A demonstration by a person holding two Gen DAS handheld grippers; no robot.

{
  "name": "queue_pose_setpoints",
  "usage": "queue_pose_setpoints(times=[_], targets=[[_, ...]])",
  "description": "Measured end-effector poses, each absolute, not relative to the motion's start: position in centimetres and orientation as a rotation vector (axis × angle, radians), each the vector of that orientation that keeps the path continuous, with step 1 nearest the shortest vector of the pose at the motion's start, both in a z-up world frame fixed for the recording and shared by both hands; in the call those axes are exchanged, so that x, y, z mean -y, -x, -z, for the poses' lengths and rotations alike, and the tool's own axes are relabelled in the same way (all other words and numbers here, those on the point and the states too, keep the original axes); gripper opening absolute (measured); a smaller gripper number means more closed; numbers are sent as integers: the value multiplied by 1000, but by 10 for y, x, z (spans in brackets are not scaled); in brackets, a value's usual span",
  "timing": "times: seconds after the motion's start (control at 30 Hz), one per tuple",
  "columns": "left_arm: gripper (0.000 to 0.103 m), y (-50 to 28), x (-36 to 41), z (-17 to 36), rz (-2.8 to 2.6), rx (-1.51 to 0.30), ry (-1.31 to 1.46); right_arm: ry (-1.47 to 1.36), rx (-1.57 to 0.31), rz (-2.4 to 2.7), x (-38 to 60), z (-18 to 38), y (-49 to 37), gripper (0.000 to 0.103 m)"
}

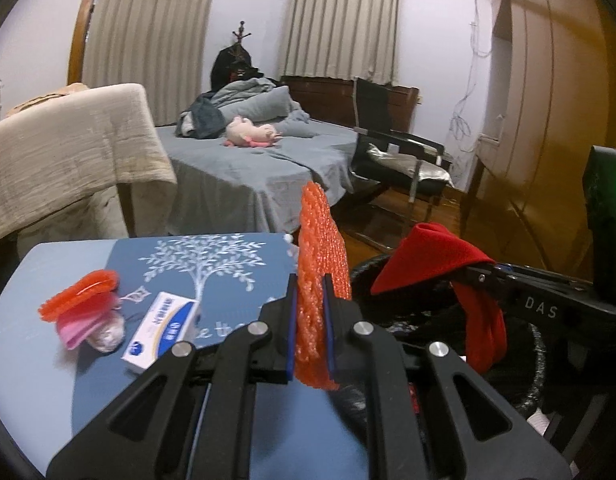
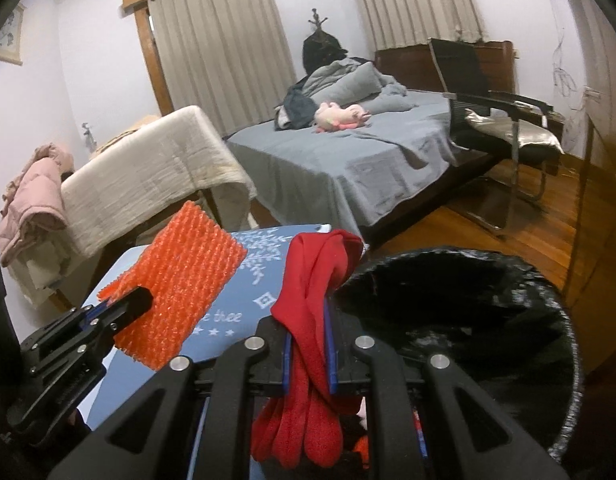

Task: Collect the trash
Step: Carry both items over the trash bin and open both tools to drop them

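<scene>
My left gripper (image 1: pixel 311 292) is shut on an orange foam net sleeve (image 1: pixel 321 248), which stands upright between its blue pads above the table's right edge. The same sleeve (image 2: pixel 180 280) shows flat in the right wrist view, held by the left gripper (image 2: pixel 142 296). My right gripper (image 2: pixel 311 320) is shut on a red cloth (image 2: pixel 315 280) that droops on both sides of the pads. In the left wrist view the red cloth (image 1: pixel 431 256) hangs over a bin lined with a black bag (image 1: pixel 523 364). The bin's open mouth (image 2: pixel 467 320) lies just right of the right gripper.
On the blue tablecloth with a white tree print (image 1: pixel 212 264) lie a white and blue box (image 1: pixel 162 330), another orange net sleeve (image 1: pixel 78 294) and pink wrapping (image 1: pixel 80 330). Beyond are a bed (image 1: pixel 248 160), a black chair (image 1: pixel 391 148), a draped chair (image 1: pixel 64 160) and a wooden wardrobe (image 1: pixel 547 100).
</scene>
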State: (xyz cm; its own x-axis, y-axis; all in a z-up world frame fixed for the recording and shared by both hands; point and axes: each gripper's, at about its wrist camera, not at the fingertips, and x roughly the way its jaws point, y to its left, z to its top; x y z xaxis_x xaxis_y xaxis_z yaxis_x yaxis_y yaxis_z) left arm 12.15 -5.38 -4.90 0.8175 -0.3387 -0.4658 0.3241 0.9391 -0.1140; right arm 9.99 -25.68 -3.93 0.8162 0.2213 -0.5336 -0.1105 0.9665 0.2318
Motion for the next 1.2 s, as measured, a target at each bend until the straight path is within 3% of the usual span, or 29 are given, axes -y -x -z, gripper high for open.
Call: queue_pose_setpoints(times=[1.2], targets=[[10,-147,169,78,554,-570,-38,-259,-657,38,364,77,-78,13]])
